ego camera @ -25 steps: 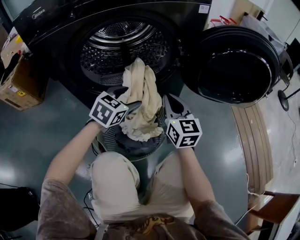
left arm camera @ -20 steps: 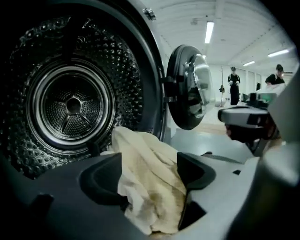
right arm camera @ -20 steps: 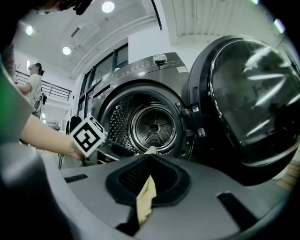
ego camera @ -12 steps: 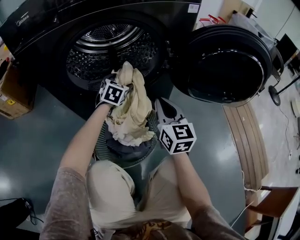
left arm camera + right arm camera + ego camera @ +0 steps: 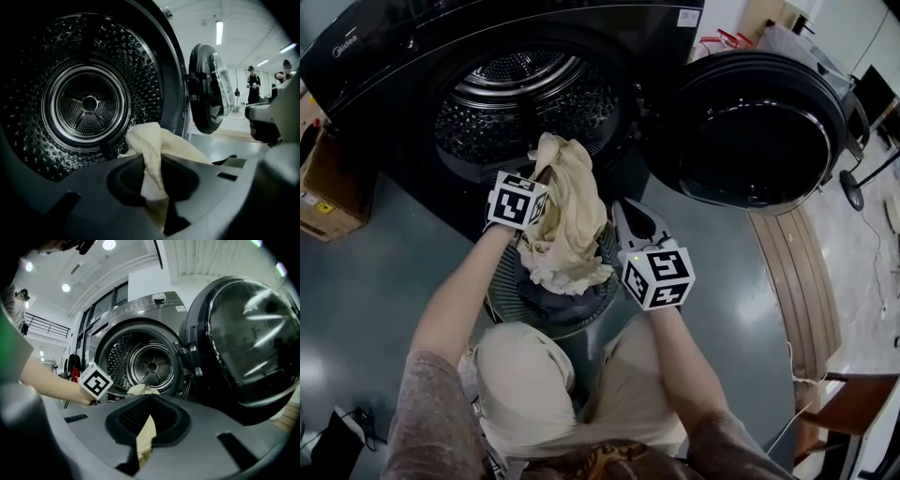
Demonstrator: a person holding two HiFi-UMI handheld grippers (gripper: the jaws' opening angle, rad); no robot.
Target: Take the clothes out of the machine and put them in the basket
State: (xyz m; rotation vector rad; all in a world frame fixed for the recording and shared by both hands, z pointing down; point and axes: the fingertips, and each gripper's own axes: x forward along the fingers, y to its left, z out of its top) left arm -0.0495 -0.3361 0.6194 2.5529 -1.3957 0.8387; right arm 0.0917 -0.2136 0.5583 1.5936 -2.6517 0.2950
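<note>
A cream cloth (image 5: pixel 570 208) hangs bunched between my two grippers, over a dark round basket (image 5: pixel 500 298) set in front of the open machine (image 5: pixel 520 98). My left gripper (image 5: pixel 544 176) has just been closing and now pinches an upper fold of the cloth (image 5: pixel 151 145); in the left gripper view its jaws (image 5: pixel 157 206) press on the fabric. Lower right, my right gripper (image 5: pixel 617 208) stays shut on another edge of the cloth (image 5: pixel 146 432). A dark garment (image 5: pixel 555 296) lies in the basket under the cloth. The drum (image 5: pixel 89 103) shows no clothes inside.
The machine's round door (image 5: pixel 755 127) stands swung open to the right. A cardboard box (image 5: pixel 328 202) sits at the left on the grey floor. A curved wooden board (image 5: pixel 802 272) and a chair (image 5: pixel 853 412) are at the right. People stand far off in the room.
My left gripper let go low on the cloth, reached up toward the machine's opening, and has shut on an upper fold. The right gripper kept still with its hold.
</note>
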